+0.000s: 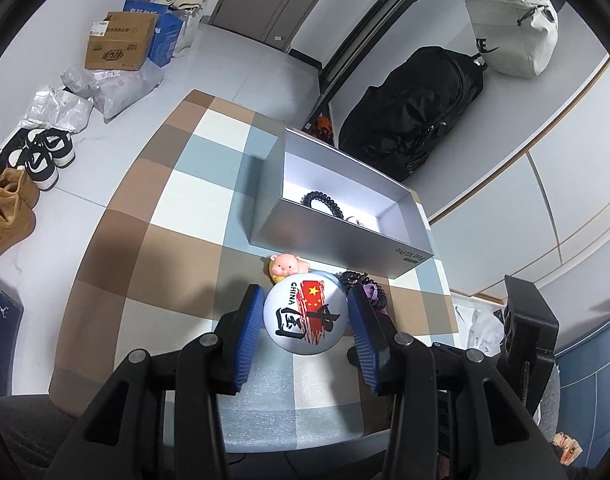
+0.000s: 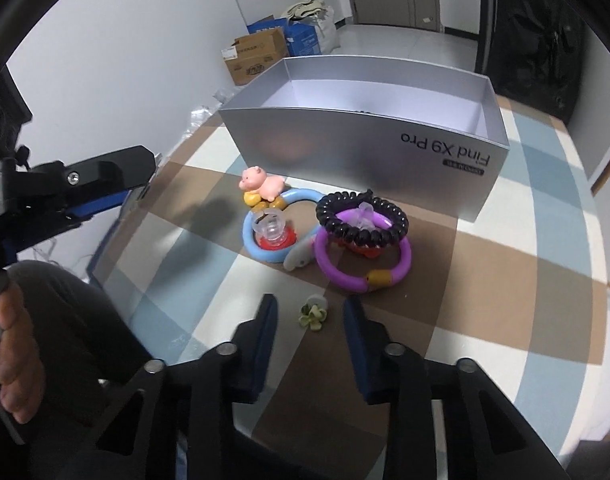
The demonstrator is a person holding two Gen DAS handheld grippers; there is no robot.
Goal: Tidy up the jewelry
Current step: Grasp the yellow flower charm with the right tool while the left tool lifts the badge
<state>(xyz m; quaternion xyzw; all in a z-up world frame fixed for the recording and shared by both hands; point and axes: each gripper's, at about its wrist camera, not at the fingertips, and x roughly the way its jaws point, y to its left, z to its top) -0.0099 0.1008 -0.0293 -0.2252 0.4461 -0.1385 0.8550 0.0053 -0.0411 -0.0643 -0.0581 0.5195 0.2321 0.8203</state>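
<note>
My left gripper (image 1: 305,314) is shut on a round white badge (image 1: 305,314) printed with a red flag and "CHINA", held above the checked table. Behind it stands the open silver box (image 1: 341,240), with a black coil hair tie (image 1: 319,200) inside. My right gripper (image 2: 309,316) is open, low over the table, with a small green flower clip (image 2: 313,314) between its fingers. Beyond lie a blue ring with a pink pig charm (image 2: 265,184), a purple ring (image 2: 363,264) and a black coil hair tie (image 2: 361,216). The left gripper shows at the left (image 2: 105,184).
The silver box (image 2: 369,156) stands at the back of the table. Shoes (image 1: 33,160), cardboard boxes (image 1: 121,40) and bags lie on the floor to the left. A black backpack (image 1: 417,112) leans against the wall behind the box.
</note>
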